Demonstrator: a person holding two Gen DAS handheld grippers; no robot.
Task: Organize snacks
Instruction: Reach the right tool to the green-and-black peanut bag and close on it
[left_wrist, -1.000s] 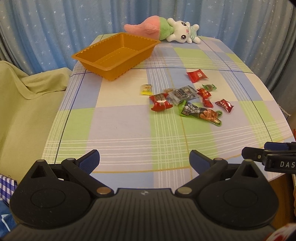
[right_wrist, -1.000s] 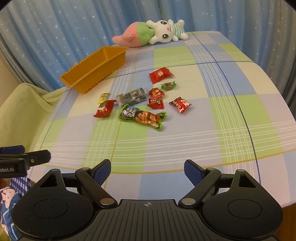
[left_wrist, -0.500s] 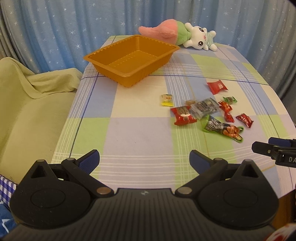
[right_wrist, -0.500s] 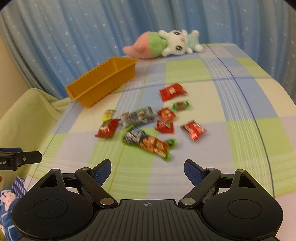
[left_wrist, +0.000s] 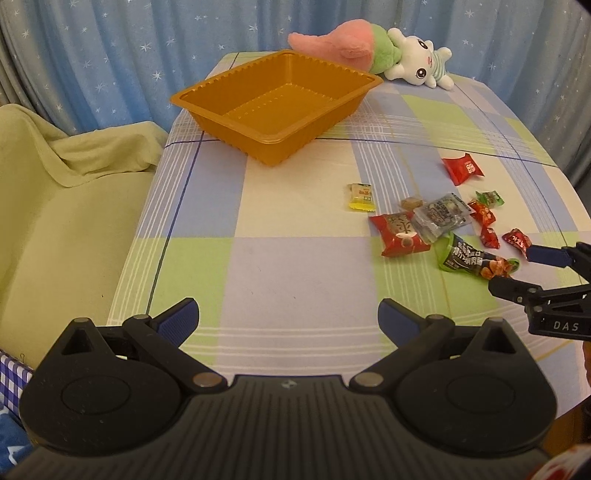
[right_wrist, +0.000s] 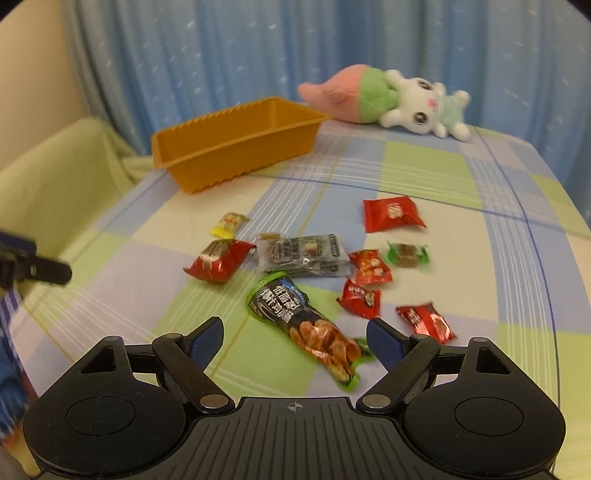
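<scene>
Both tongs are spread with nothing pinched: left tongs hover over bare checked counter, while right tongs, their jaws closing slightly, straddle the green chip packet without touching it. Remaining snacks lie scattered mid-counter, well apart from the orange tray and plush toy.

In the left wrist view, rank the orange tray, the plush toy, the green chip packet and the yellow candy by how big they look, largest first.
1. Orange tray
2. Plush toy, though it lies farthest from the camera, so its true size is unsure
3. Green chip packet
4. Yellow candy
</scene>
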